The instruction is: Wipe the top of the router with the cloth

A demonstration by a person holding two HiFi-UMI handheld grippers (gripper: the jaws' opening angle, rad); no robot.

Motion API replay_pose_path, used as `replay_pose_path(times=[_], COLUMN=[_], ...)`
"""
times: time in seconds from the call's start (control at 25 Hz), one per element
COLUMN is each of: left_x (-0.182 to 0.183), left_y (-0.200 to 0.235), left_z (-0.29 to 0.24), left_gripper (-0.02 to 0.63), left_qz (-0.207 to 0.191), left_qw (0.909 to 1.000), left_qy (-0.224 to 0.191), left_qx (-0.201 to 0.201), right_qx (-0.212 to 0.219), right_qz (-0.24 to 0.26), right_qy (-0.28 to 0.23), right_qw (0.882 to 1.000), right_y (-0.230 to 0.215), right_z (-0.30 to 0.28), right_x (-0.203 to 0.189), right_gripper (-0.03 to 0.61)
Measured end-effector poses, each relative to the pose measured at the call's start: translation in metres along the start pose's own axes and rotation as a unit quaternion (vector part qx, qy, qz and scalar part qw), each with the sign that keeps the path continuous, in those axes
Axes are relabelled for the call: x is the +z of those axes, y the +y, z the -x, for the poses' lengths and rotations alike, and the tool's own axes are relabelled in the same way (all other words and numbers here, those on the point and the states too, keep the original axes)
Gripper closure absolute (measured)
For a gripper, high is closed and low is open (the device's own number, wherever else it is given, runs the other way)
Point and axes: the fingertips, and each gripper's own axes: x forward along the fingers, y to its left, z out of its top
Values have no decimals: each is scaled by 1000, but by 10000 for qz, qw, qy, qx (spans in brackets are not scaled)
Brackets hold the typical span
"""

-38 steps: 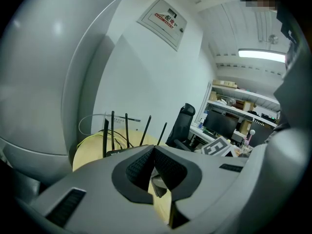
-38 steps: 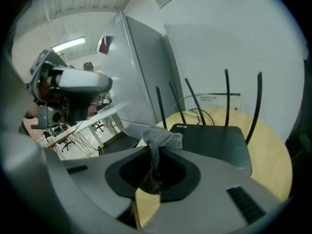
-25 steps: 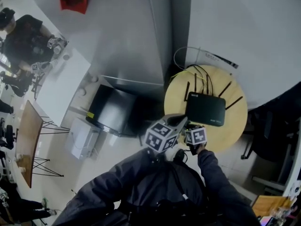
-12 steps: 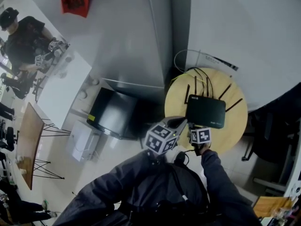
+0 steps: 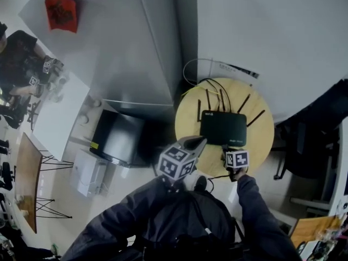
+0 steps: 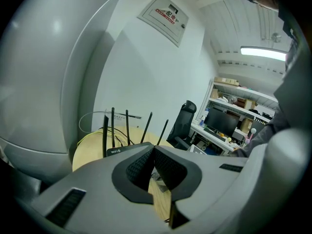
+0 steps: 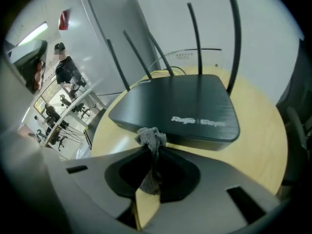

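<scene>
Head view: the router (image 5: 223,128) sits on the round surface (image 5: 269,140), with my right gripper (image 5: 232,154) just beside its front edge. Left gripper view: my left gripper (image 6: 152,152) is closed on nothing. Right gripper view: the jaws pinch the cloth (image 7: 151,139). Only a small tuft protrudes, so I might scrape or shove the router.

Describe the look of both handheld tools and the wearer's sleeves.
Both have light grey moulded plastic bodies. The left tool and the right tool each end in black pads set in a dark rounded recess; the left ones look ribbed. Each carries a white cube with black square markers. The person wears a dark grey jacket with long sleeves.
</scene>
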Motion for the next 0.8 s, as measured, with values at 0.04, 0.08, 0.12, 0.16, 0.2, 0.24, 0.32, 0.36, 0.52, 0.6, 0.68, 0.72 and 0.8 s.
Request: replay_pose_path(times=[0.04, 0.08, 0.12, 0.16, 0.2, 0.24, 0.32, 0.36, 0.52, 0.6, 0.68, 0.72, 0.8], left_x=[0, 0, 0, 1, 1, 1, 0, 0, -2, -4, -5, -5, -5], left_y=[-2, -3, -5, -6, -8, -9, -12, -14, -18, -19, -20, -20, -19], left_z=[-3, -6, -8, -10, -13, -15, -19, -21, -27, -29, -28, -28, -27], left_gripper=[612, 612, 612, 612, 612, 612, 612, 612, 612, 612, 612, 612, 612], left_qz=[-8, -18, -27, -33, -37, -40, -46, -49, -39, -23, -13, -7, 29], left_qw=[10000, 10000, 10000, 10000, 10000, 9999, 9999, 9999, 9999, 9999, 9999, 9999, 9999], left_qy=[12, 24, 35, 46, 58, 71, 92, 101, 128, 151, 165, 166, 158], left_qx=[-19, -36, -50, -61, -70, -77, -87, -92, -92, -70, -38, -13, 62], right_qx=[-55, -102, -141, -172, -200, -231, -302, -331, -242, -94, -41, -52, -134], right_qz=[-37, -92, -157, -206, -222, -223, -266, -317, -219, 185, 601, 739, 877], right_qy=[-11, 7, 52, 83, 74, 45, 28, 47, 22, 160, 271, 274, 237], right_qw=[10000, 9999, 9998, 9996, 9995, 9995, 9992, 9989, 9995, 9997, 9978, 9969, 9958], right_y=[-10, -19, -29, -38, -45, -52, -66, -73, -81, -77, -80, -86, -109], right_z=[3, 5, 6, 8, 10, 14, 21, 23, 31, 32, 39, 43, 49], right_x=[-2, -5, -10, -14, -15, -16, -19, -23, -23, -24, -23, -19, -8], right_gripper=[506, 506, 506, 506, 506, 506, 506, 506, 506, 506, 506, 506, 506])
